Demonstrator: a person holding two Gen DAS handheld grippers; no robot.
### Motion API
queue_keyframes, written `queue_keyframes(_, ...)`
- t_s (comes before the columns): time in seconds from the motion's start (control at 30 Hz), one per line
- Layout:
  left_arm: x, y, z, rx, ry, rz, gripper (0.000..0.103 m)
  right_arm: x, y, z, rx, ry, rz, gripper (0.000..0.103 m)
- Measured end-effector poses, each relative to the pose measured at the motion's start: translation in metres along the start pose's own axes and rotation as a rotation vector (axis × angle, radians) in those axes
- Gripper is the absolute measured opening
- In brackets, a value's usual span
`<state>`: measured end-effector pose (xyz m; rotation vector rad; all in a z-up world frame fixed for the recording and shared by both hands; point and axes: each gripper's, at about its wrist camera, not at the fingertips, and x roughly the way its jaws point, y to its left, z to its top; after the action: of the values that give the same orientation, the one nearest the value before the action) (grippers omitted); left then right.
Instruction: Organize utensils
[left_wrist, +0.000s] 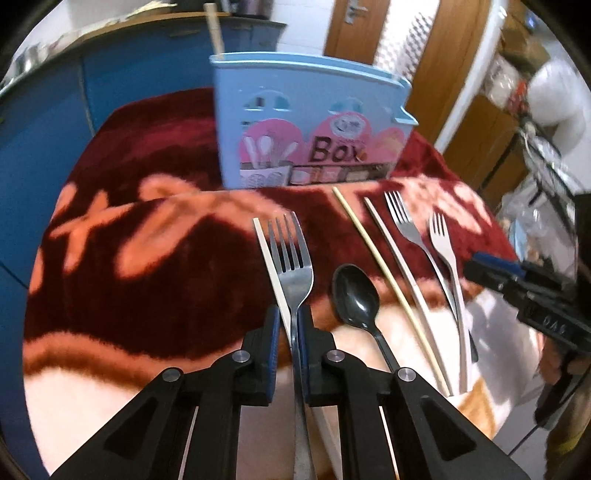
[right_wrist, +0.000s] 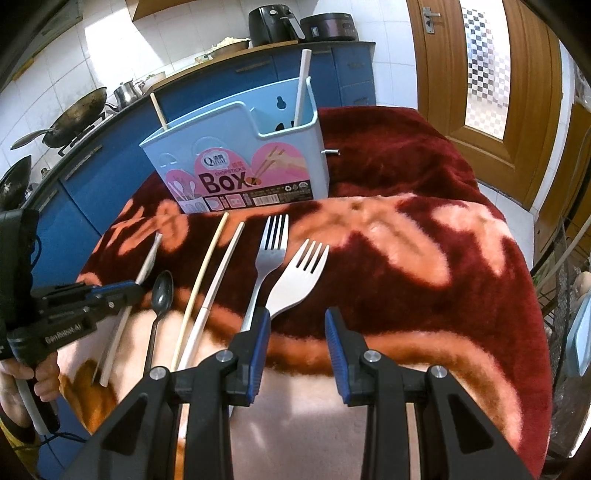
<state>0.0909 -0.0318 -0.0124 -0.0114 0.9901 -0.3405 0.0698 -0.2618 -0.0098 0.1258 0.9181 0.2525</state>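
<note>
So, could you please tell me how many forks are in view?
3. One steel fork sits in the left tool, a second steel fork lies right of the black spoon, and a white fork lies beside it. None seem hidden.

Black left gripper (left_wrist: 288, 332), blue pads, silver screws.

"CHOPSTICKS Box" on blue holder (right_wrist: 236, 155), "GenRobot.AI" on left claw (right_wrist: 110, 295)
</note>
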Motion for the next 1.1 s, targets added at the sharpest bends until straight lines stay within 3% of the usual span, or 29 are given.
queue_keyframes(0.23, -0.002, 0.034, -0.003, -0.144, 0.003, -0.091, 0.009, 0.003, 0.000, 0.000, 0.001, 0.013, -0.001, 0.034)
queue_keyframes(0.37, 0.000, 0.036, 0.000, -0.134, 0.016, -0.116, 0.010, 0.004, 0.001, 0.001, -0.005, 0.013, -0.007, 0.034)
queue_keyframes(0.73, 0.007, 0.044, 0.021, -0.150, 0.015, -0.108, 0.014, 0.006, 0.001, 0.005, -0.013, 0.022, -0.012, 0.034)
queue_keyframes(0.97, 0.020, 0.057, 0.031, -0.224, 0.028, -0.114, 0.015, 0.012, -0.005, 0.014, 0.028, 0.044, 0.013, 0.034)
queue_keyframes(1.1, 0.027, 0.052, 0.038, -0.202, 0.050, -0.097, 0.014, 0.019, -0.008, 0.022, 0.062, 0.062, 0.018, 0.034)
